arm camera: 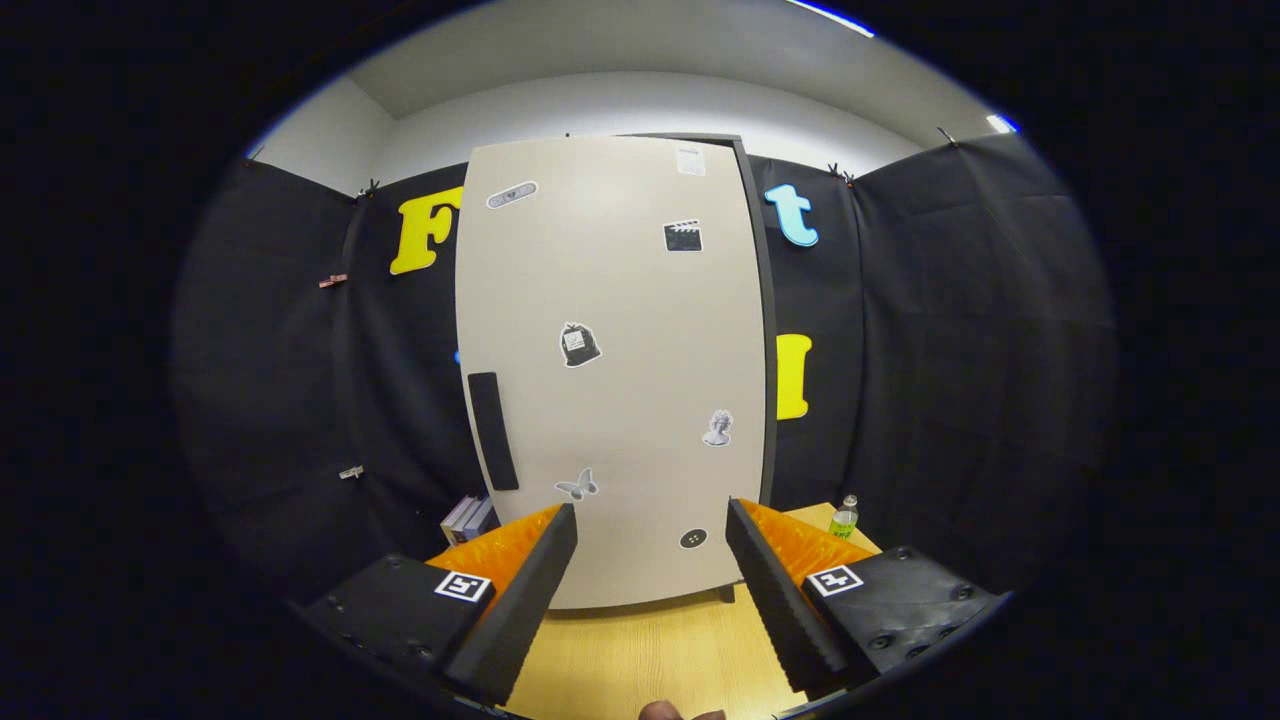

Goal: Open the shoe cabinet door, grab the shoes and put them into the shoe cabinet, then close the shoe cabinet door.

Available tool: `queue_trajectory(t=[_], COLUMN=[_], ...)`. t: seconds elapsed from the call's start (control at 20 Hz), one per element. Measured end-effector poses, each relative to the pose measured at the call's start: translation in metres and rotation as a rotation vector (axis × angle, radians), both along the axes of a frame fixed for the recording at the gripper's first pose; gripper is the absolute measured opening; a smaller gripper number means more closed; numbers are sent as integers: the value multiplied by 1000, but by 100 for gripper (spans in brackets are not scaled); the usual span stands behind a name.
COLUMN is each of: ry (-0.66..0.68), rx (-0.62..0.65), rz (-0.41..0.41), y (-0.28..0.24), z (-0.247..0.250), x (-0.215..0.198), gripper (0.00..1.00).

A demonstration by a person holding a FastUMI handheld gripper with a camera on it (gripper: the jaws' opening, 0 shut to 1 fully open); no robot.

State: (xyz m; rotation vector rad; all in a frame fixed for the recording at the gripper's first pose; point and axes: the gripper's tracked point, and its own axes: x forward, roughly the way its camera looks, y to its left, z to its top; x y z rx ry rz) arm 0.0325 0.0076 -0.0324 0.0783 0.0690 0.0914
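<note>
A tall beige shoe cabinet (615, 370) stands on the wooden surface straight ahead of me, its door shut. The door carries several small stickers and a dark vertical handle (493, 430) near its left edge. My gripper (650, 560) is open, its two fingers spread wide with nothing between them, a short way in front of the cabinet's lower part. The handle lies above and to the left of the left finger.
A stack of books (468, 518) lies left of the cabinet's foot. A small green-labelled bottle (844, 517) stands to its right. The light wooden table (640, 650) stretches between the fingers and the cabinet. Black cloth walls surround the booth.
</note>
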Motion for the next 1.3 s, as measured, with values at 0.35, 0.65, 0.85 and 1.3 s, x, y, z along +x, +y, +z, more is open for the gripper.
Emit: queue_trajectory(t=[0.35,0.65,0.85,1.3], ry=[1,-3,-3,-8], rx=[1,0,1,2], rz=[-1,2,3,8], y=[-2,-1,1,0], z=[0,1,2,3], x=[1,1,1,0], gripper=[99,99,98,98])
